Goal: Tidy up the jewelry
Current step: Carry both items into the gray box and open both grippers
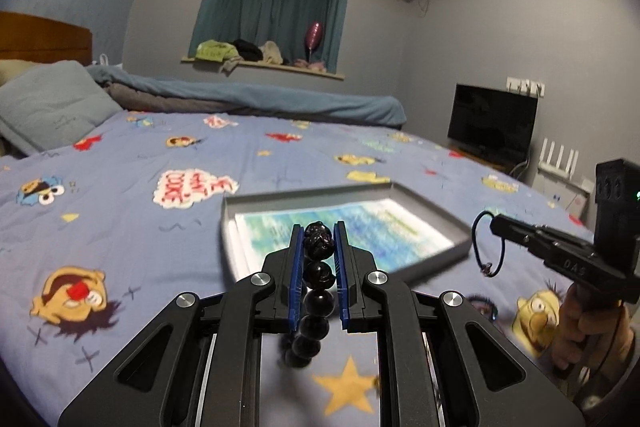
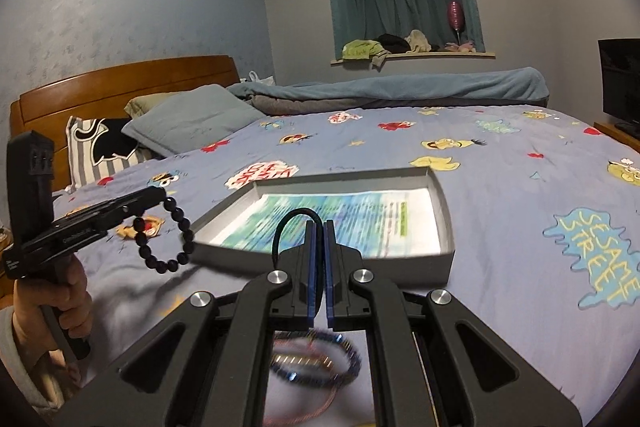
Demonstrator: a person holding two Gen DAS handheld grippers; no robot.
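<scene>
My left gripper point(image 1: 319, 227) is shut on a black bead bracelet point(image 1: 316, 275), held above the bed just short of a shallow grey box point(image 1: 432, 203) lined with a printed sheet. In the right wrist view the left gripper point(image 2: 158, 193) shows at the left with the bead bracelet point(image 2: 168, 231) hanging from it. My right gripper point(image 2: 319, 223) is shut on a thin black cord bracelet point(image 2: 286, 223), just before the grey box point(image 2: 444, 199). It shows in the left wrist view point(image 1: 494, 223) with the cord loop point(image 1: 486, 247) dangling. More bracelets point(image 2: 316, 359) lie blurred on the bedsheet below the right gripper.
A blue cartoon-print bedsheet point(image 1: 160, 227) covers the bed. Pillows point(image 2: 192, 119) and a wooden headboard point(image 2: 120, 83) are at the far left, a rolled blanket point(image 2: 400, 91) at the back. A TV point(image 1: 492, 123) stands at the right.
</scene>
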